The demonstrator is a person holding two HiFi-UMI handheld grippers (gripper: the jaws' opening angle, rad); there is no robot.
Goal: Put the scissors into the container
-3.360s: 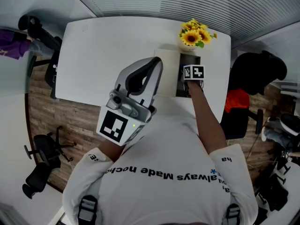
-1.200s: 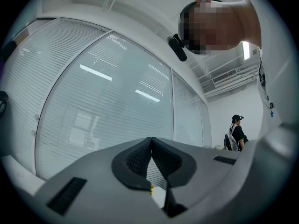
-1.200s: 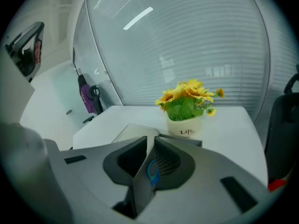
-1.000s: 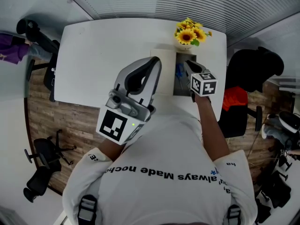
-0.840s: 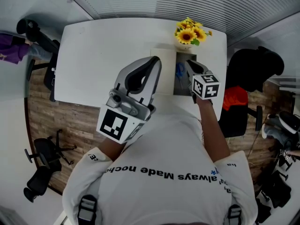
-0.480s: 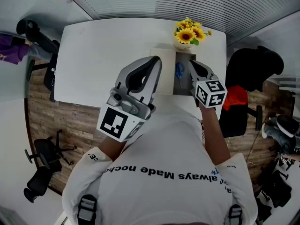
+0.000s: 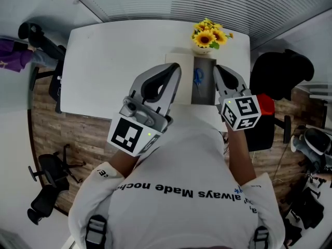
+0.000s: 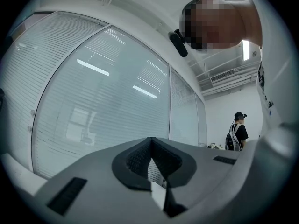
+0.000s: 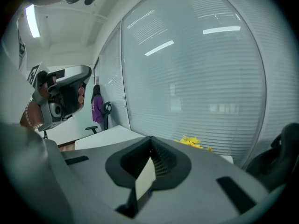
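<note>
**Head view, from above.** The scissors [image 7: 198,78], blue-handled, lie inside the container [image 7: 206,95], a dark oblong tray on the white surface [image 7: 119,61]. A pale panel [image 7: 185,90] lies against the container's left side. A bunch of sunflowers [image 7: 208,35] stands just beyond the container's far end. I hold my left gripper [image 7: 174,67] raised to the left of the container, over the pale panel, with its tip towards the container's far-left corner. I hold my right gripper [image 7: 218,69] raised just right of the container, with its tip beside the right wall. Both are well clear of the scissors.

**Left gripper view.** My left fingers [image 8: 135,158] are pressed together with nothing between them. Past them runs a glazed wall [image 8: 103,101] hung with blinds, and a person [image 8: 238,130] stands far off at the right.

**Right gripper view.** My right fingers [image 9: 166,161] likewise meet, empty. Past them show the sunflowers and a strip of the surface. My left gripper is held up at the left of this view.
</note>
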